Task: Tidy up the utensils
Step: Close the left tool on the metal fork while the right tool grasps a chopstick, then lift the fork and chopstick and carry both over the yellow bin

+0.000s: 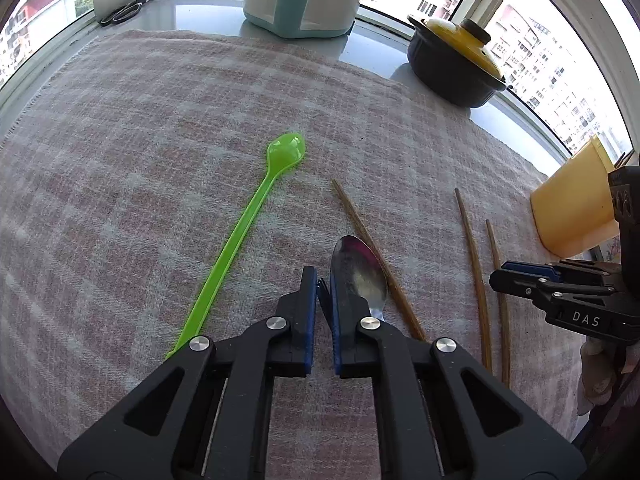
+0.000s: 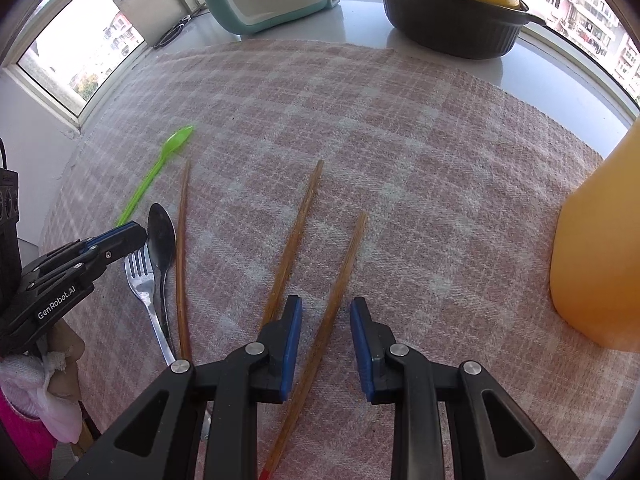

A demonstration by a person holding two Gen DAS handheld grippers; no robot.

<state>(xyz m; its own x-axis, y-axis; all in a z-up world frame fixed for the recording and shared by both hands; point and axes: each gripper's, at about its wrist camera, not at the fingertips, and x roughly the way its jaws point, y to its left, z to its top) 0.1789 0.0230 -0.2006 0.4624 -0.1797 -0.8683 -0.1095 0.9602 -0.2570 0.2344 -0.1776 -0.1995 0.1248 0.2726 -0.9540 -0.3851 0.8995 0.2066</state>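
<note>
In the left wrist view, the left gripper (image 1: 324, 280) fills the lower centre with its jaws nearly together and nothing between the blue pads. A metal spoon (image 1: 358, 270) lies just right of the tips, bowl toward the top of the frame, its handle hidden under the right finger. A green plastic spoon (image 1: 244, 224) runs as a long diagonal from the lower left of centre up to its bowl near mid-frame. Three wooden chopsticks lie lengthwise on the checked cloth (image 1: 160, 140): the left chopstick (image 1: 376, 260) slants beside the metal spoon, the middle chopstick (image 1: 474, 264) and the right chopstick (image 1: 498, 288) stand further right. The right gripper (image 1: 500, 276) enters from the right edge, below a yellow container (image 1: 572, 208). A dark pot with a yellow lid (image 1: 456, 68) and a white-and-teal appliance (image 1: 300, 0) sit at the top, and scissors (image 1: 124, 12) lie at upper left.

In the right wrist view, the right gripper's (image 2: 324, 308) jaws stand apart, straddling the right chopstick (image 2: 340, 280), whose narrow end points up and slightly right. The middle chopstick (image 2: 296, 240) lies just left of the left finger. At lower left, the left gripper (image 2: 138, 236) hovers over a fork (image 2: 144, 288) and the metal spoon (image 2: 162, 240), with the left chopstick (image 2: 182, 256) alongside.
</note>
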